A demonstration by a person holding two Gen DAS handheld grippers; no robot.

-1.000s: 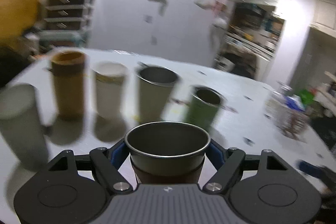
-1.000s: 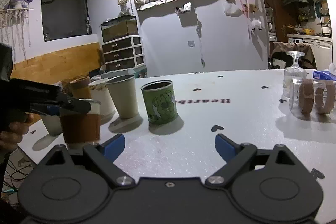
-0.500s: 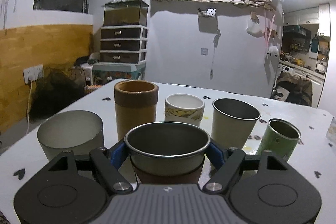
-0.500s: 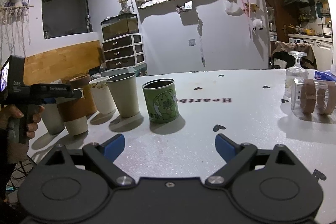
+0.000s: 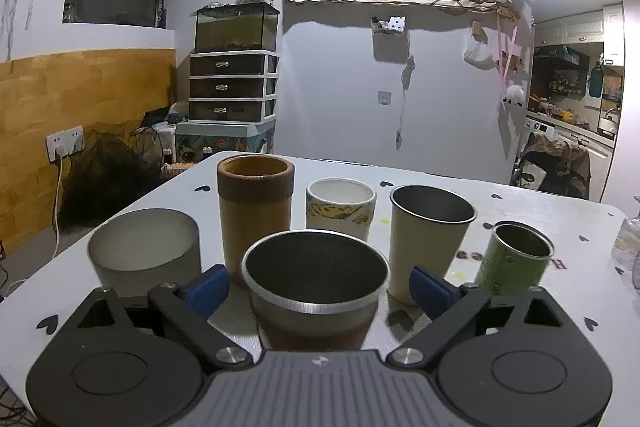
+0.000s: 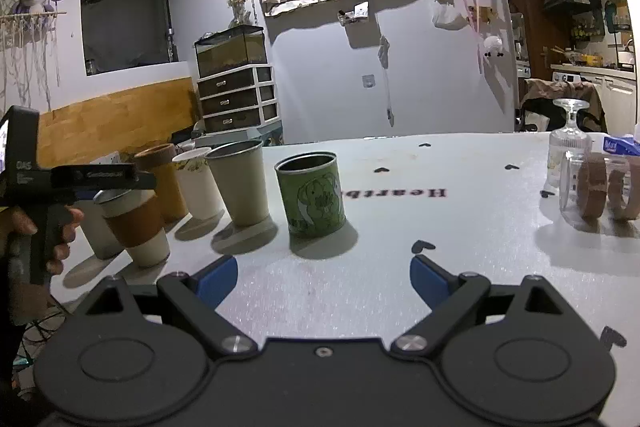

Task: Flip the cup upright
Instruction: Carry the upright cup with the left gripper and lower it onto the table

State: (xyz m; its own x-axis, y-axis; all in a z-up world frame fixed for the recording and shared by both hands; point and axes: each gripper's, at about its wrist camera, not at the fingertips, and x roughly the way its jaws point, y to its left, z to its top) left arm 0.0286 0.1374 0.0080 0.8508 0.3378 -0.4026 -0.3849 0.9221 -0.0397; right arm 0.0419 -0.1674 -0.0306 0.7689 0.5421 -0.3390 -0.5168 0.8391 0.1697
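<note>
Standing upright on the desk (image 5: 520, 203), the cup (image 5: 315, 291) sits between your left hand-held gripper (image 5: 316, 285) fingers, which are spread clear of it. Your right hand-held gripper (image 6: 323, 273) is spread wide too, holding nothing.

L gripper (image 5: 316, 285) level, pointing fwd, fingers (image 5: 208, 285) spread wide, both pads clear of what sits between them. R gripper (image 6: 322, 273) low, level, blue pads wide apart, nothing between. L hand (image 6: 24, 227) wraps the grip at far left.

Black left tool (image 5: 316, 285), blue pads (image 5: 208, 287), silver screws, ribbed grey centre
</note>
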